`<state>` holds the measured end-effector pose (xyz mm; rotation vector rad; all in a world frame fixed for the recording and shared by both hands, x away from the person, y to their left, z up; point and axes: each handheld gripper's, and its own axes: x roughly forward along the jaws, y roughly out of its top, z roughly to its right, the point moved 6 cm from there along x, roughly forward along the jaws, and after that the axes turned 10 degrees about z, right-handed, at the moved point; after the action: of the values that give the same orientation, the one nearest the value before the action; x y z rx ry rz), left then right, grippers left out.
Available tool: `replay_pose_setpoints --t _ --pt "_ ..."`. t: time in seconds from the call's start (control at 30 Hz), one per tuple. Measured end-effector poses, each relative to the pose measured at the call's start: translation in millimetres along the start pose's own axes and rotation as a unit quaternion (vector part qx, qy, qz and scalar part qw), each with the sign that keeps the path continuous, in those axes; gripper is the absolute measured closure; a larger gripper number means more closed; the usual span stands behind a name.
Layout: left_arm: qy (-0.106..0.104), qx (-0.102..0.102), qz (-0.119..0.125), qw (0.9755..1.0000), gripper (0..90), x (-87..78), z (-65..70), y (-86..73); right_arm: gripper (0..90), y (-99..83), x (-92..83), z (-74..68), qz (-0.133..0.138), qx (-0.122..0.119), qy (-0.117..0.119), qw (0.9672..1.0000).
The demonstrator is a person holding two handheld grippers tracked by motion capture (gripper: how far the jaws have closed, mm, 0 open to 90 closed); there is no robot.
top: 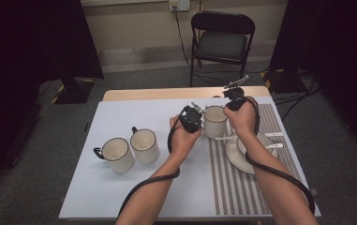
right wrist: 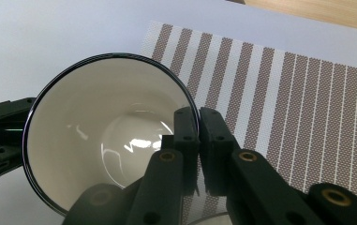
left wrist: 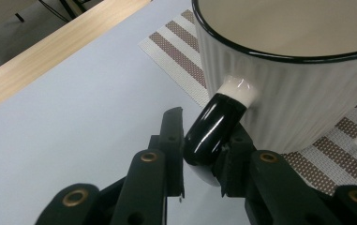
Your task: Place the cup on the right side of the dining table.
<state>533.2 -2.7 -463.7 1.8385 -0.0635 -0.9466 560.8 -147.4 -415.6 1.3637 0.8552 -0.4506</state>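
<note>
A white ribbed mug [top: 215, 123] with a dark rim and a black handle is upright at the left edge of the striped placemat [top: 241, 187]. My left gripper [top: 192, 117] comes at it from the left. In the left gripper view, that gripper [left wrist: 203, 140] is shut on the mug's black handle [left wrist: 213, 129]. My right gripper [top: 234, 99] reaches the mug from above on its right side. In the right gripper view, the right gripper [right wrist: 197, 117] pinches the mug's rim [right wrist: 120, 57], one jaw inside and one outside. The mug's inside [right wrist: 106, 140] is empty.
Two more white mugs [top: 116, 154] [top: 145, 145] stand together on the left of the white tabletop [top: 120, 112]. A saucer [top: 234, 157] with two white spoons [top: 274, 135] [top: 275, 146] lies on the placemat under my right wrist. A black folding chair [top: 221, 42] stands beyond the table.
</note>
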Motion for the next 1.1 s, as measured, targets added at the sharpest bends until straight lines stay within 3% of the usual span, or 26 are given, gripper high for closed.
replay_pose_setpoints --t 0.43,1.1 --pt "0.007 0.001 -0.002 1.0000 75.0 2.8 -1.4 -3.2 86.0 -2.1 -1.7 -3.7 -0.002 -0.001 -0.003 1.0000" --pt "-0.005 -0.005 0.002 1.0000 74.8 1.4 -0.7 -7.3 85.5 -4.9 -1.8 -5.4 -0.007 -0.005 0.002 1.0000"
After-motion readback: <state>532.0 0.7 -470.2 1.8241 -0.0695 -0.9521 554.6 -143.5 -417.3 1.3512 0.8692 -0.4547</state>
